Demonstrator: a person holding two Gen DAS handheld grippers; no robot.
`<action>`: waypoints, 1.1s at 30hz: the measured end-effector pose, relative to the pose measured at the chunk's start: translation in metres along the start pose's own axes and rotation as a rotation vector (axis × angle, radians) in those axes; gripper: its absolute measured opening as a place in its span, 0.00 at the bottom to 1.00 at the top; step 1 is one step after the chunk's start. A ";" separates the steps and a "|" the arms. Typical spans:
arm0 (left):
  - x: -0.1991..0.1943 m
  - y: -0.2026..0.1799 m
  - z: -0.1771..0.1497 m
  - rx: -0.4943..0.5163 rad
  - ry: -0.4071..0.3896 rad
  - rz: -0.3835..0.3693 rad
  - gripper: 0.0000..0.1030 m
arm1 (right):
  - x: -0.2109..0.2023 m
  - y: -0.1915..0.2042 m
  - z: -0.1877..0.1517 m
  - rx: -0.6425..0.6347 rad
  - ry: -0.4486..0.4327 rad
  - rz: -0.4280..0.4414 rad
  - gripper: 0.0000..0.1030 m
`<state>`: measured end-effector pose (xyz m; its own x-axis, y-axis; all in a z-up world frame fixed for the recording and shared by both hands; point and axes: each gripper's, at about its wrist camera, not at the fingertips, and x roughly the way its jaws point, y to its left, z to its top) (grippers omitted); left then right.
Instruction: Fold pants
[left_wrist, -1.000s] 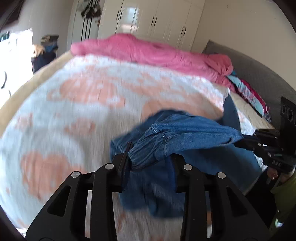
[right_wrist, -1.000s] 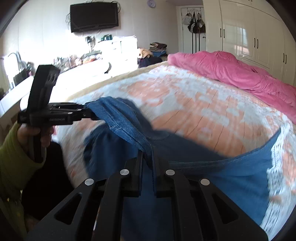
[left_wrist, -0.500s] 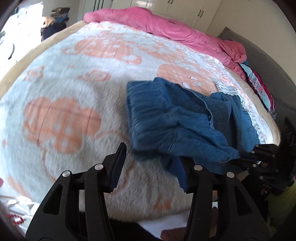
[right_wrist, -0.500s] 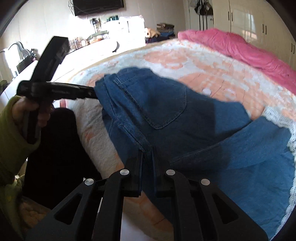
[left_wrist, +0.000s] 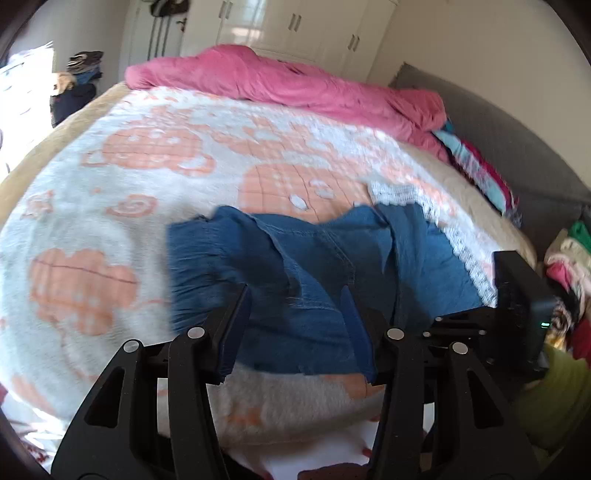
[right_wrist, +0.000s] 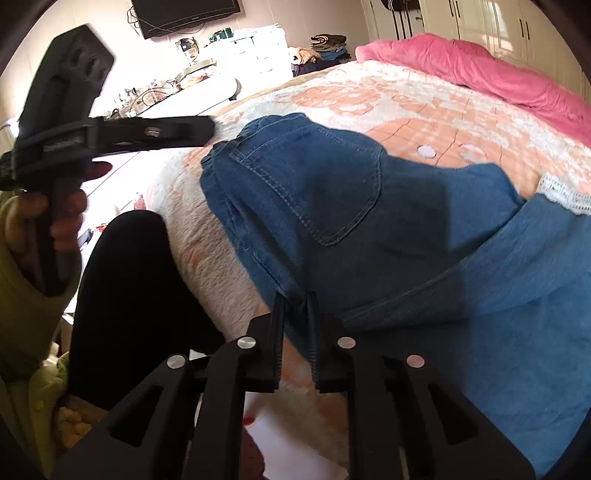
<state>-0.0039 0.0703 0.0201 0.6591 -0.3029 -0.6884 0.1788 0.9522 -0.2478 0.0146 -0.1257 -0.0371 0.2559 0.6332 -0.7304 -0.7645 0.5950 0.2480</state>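
Both grippers hover at the near edge of the bed (left_wrist: 122, 221), the left gripper (left_wrist: 295, 325) with fingers spread wide and holding nothing, the right gripper (right_wrist: 295, 325) parted by a narrow gap at the rim of the blue pants (right_wrist: 369, 221) lying flat there.
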 end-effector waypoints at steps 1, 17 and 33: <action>0.010 -0.001 -0.003 0.011 0.028 0.038 0.40 | 0.000 0.001 -0.002 0.001 0.002 0.006 0.17; 0.038 0.012 -0.025 0.006 0.105 0.055 0.38 | 0.020 -0.009 0.013 0.090 0.067 -0.111 0.32; -0.012 -0.023 -0.006 0.056 -0.049 -0.011 0.54 | -0.073 -0.067 0.006 0.265 -0.154 -0.189 0.49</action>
<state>-0.0210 0.0516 0.0300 0.6918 -0.3125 -0.6509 0.2261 0.9499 -0.2158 0.0507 -0.2087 0.0039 0.4797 0.5547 -0.6799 -0.5199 0.8038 0.2890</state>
